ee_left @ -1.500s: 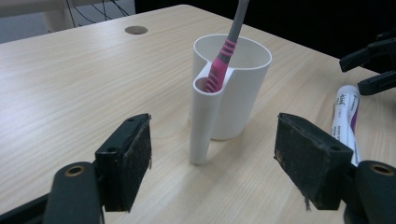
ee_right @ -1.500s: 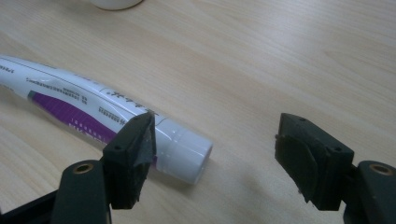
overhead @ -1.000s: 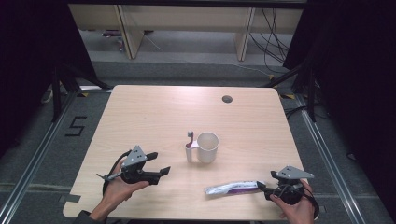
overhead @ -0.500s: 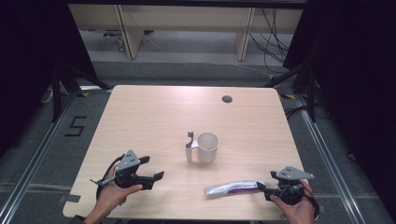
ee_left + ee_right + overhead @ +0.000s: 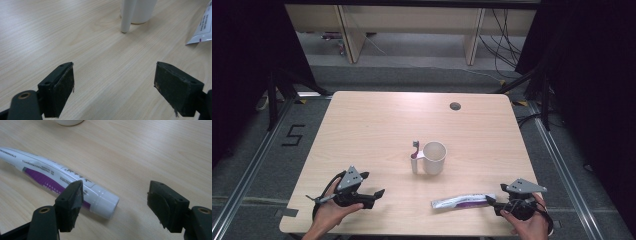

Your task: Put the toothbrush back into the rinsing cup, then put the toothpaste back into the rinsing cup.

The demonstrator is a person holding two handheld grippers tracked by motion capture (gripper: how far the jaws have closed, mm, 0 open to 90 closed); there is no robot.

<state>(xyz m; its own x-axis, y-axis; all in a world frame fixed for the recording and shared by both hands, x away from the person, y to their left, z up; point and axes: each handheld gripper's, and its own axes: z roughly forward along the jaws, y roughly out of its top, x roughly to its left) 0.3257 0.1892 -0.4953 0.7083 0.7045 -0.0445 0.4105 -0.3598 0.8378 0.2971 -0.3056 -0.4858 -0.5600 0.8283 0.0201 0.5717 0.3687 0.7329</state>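
Two grippers sit low at the near edge of a pale wooden table (image 5: 377, 125). Near its middle stands a white mug (image 5: 434, 157), upright, with a white handled thing (image 5: 414, 156) propped against its left side – what it is I cannot tell. A white and purple tube (image 5: 460, 201) lies flat between the mug and the near edge, its cap end toward the right gripper (image 5: 490, 201). That gripper's jaws stand apart – the cap lies just ahead of one jaw, unpinched. The left gripper (image 5: 373, 187) has just been opening; its jaws gape wide over bare wood, well apart from mug and tube.
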